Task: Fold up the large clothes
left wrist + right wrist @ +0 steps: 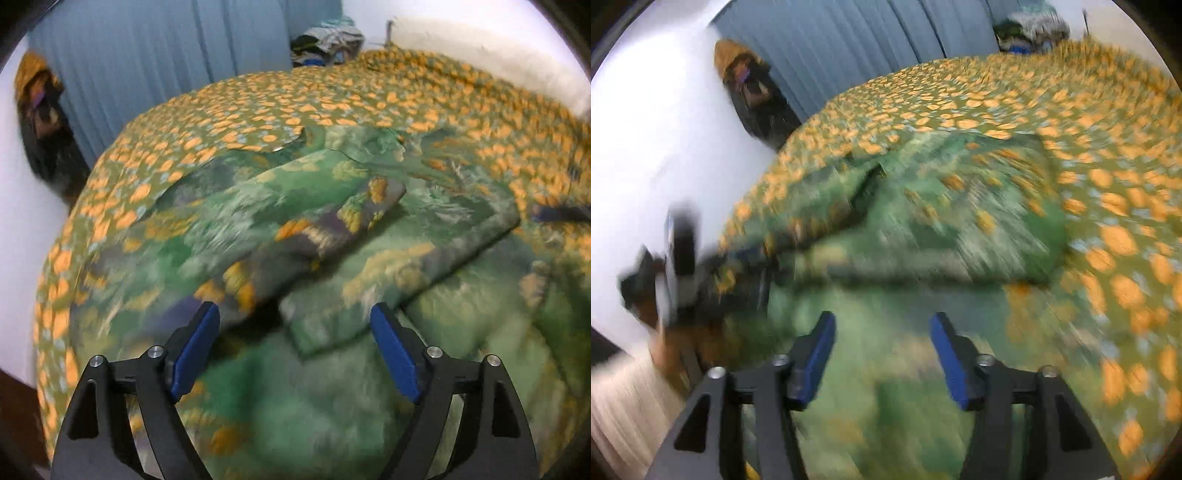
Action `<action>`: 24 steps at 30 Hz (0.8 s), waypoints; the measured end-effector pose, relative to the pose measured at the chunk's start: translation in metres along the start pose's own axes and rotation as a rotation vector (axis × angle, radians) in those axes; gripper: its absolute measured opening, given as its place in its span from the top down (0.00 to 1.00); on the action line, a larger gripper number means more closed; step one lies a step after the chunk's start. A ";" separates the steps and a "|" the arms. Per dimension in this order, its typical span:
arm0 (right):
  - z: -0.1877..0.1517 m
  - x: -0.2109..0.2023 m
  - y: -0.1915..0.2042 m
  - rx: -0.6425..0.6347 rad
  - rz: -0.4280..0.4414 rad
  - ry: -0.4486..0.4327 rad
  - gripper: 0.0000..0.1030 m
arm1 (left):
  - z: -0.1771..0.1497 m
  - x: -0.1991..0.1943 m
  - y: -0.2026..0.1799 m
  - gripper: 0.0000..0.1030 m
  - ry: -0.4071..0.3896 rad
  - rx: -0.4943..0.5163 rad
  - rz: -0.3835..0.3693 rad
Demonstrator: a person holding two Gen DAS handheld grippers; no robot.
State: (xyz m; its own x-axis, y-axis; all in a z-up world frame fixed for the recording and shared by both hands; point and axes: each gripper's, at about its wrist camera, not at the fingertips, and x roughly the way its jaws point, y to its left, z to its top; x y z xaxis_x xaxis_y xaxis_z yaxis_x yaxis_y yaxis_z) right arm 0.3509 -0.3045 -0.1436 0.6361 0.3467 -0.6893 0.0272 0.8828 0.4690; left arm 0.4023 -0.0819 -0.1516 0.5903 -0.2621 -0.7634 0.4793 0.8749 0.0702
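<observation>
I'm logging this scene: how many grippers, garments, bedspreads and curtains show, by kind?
Grippers: 2, left and right, both open
Green garment: 1
Orange-spotted bedspread: 1
Blue curtain: 1
Total: 5

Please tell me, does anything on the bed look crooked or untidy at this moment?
Yes. The green patterned garment lies unevenly on the orange-spotted bedsheet: one sleeve is folded diagonally across it, and the edges do not line up. Both the left hand-held gripper and the right hand-held gripper are open, holding nothing.
</observation>
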 end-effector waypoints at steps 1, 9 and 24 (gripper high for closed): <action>0.015 0.013 0.000 0.024 0.033 0.007 0.42 | 0.000 0.000 0.005 0.18 0.003 -0.028 -0.008; 0.070 0.152 0.010 0.214 0.085 0.218 0.56 | -0.031 -0.032 0.089 0.17 -0.023 -0.319 0.024; 0.044 0.160 0.036 -0.052 -0.127 0.212 0.85 | -0.006 0.022 0.131 0.27 -0.003 -0.405 0.052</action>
State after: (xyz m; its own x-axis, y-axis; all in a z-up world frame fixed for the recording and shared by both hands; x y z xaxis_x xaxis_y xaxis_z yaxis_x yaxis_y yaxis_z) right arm 0.4876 -0.2310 -0.2124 0.4541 0.2861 -0.8438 0.0529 0.9367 0.3460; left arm 0.4747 0.0296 -0.1631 0.6092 -0.2137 -0.7637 0.1541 0.9766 -0.1503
